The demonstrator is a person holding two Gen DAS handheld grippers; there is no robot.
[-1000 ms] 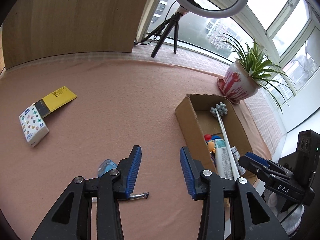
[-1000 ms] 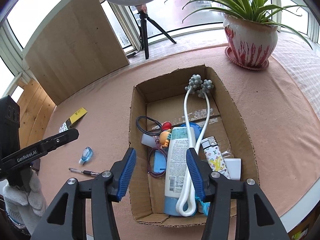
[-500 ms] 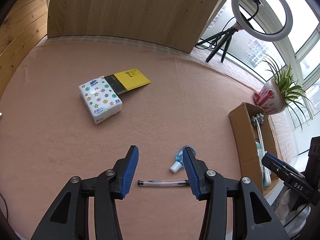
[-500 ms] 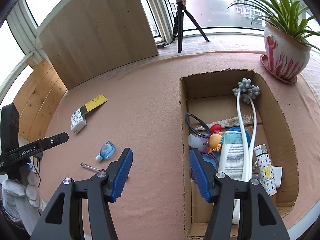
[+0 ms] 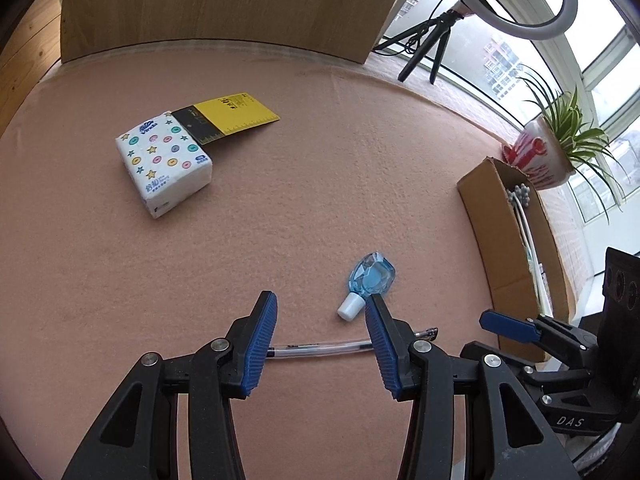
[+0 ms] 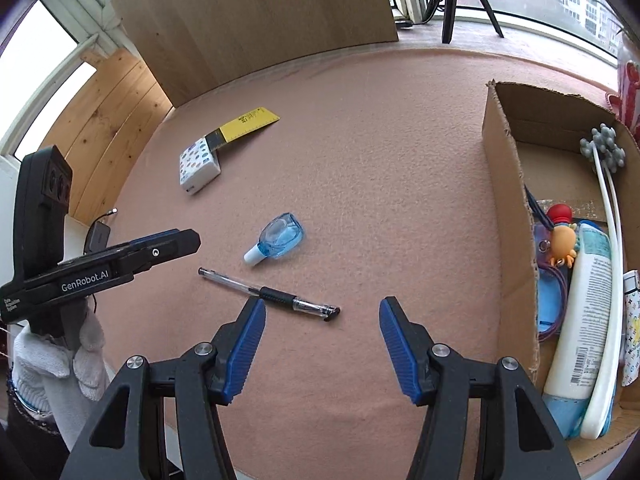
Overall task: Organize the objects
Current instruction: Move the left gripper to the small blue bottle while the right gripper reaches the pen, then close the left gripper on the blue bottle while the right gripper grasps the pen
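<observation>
pen (image 5: pixel 320 349) lies on the pink bench (image 5: pixel 280 220) right under the left hand-held gripper (image 5: pixel 320 340), its long axis running crosswise from one blue pad to the other, so the jaws would close along its length, not across it. that left hand-held gripper stands released, its jaws having just been opening, with the pen below them and not pressed. the right hand-held gripper (image 6: pixel 322 346) is also released and empty, the pen's tip just ahead of it to the left. further out sits a small blue bottle (image 5: pixel 370 282), then a tissue pack (image 5: pixel 164 162). off to the right stands the cardboard box (image 6: pixel 504 216). judging by this, the left is nearer, but would likely need a wrist roll first.
</observation>
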